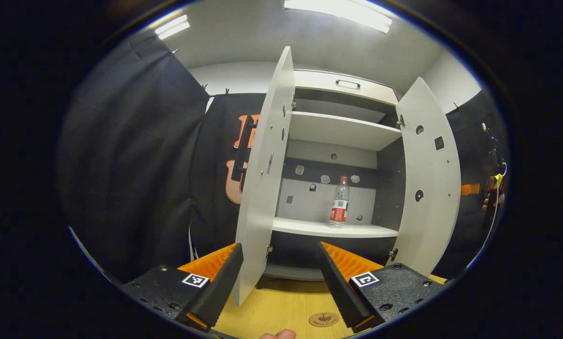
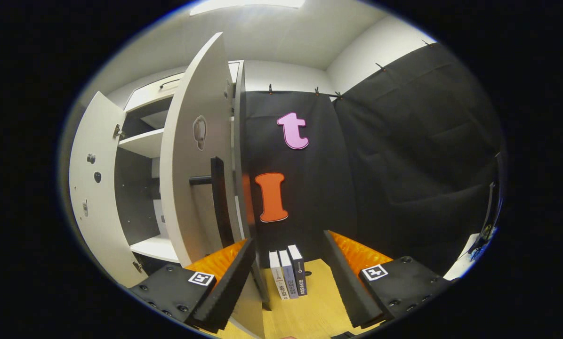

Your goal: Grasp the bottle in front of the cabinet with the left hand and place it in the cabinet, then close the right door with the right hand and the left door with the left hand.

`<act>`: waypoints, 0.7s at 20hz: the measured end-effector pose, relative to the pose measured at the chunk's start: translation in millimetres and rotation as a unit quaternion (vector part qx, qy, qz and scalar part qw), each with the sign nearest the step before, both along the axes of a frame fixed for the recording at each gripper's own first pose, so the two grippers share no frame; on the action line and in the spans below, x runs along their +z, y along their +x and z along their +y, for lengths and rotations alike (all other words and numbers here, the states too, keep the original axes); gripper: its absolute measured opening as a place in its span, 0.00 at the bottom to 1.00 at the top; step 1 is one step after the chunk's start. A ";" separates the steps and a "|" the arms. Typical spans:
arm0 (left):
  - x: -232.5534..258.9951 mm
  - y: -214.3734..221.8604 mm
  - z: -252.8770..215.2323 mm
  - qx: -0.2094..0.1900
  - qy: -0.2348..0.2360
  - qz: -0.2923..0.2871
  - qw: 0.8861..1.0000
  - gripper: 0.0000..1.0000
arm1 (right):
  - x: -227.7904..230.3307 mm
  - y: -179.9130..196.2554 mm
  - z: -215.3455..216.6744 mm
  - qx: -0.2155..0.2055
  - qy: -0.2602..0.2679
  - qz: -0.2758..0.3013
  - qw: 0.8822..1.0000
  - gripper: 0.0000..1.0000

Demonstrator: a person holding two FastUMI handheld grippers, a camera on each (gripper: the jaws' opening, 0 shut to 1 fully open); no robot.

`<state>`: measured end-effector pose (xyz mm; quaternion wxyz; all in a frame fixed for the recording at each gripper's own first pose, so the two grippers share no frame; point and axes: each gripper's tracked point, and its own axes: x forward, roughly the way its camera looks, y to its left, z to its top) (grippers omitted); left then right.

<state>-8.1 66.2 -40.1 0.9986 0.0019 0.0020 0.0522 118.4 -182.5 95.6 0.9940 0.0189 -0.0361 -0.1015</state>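
bottle upright on cabinet shelf, both doors open; both grippers' jaws apart

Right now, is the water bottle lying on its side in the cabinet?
No, the water bottle stands upright on the cabinet's lower shelf.

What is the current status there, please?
Both tools open, empty. Clear plastic bottle with red label upright on cabinet shelf. Both white doors open.
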 end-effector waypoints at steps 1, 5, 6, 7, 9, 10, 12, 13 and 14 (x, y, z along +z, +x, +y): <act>1.8 1.2 -0.7 -0.002 0.000 -0.003 1.000 0.95 | -1.4 0.3 7.1 0.006 -0.003 0.004 1.000 0.98; 5.4 4.3 -5.2 -0.008 -0.006 -0.005 1.000 0.95 | -3.3 4.3 42.9 0.043 0.003 0.005 0.999 0.98; 5.6 4.1 -4.9 -0.007 -0.005 -0.005 1.000 0.95 | -5.2 5.4 50.1 0.052 0.006 0.006 0.999 0.98; 6.7 4.3 -4.6 -0.007 -0.002 -0.006 1.000 0.95 | -5.3 6.3 57.4 0.060 0.007 0.004 0.998 0.98; 8.8 2.2 -2.4 -0.005 0.006 -0.006 1.000 0.95 | -6.1 8.2 68.1 0.074 0.009 0.001 0.997 0.98; 10.9 2.0 0.2 -0.002 0.009 -0.008 1.000 0.95 | -8.1 9.6 73.3 0.080 0.010 0.002 0.997 0.98; 15.0 -1.0 2.3 0.003 0.008 -0.011 1.000 0.95 | -10.9 15.4 86.2 0.093 0.013 0.003 0.996 0.97; 15.8 -2.4 3.2 0.005 0.007 -0.011 1.000 0.95 | -11.8 16.9 93.3 0.099 0.016 0.004 0.995 0.98; 15.5 -3.6 3.3 0.005 0.006 -0.010 1.000 0.95 | -12.5 20.5 99.5 0.105 0.016 0.005 0.994 0.97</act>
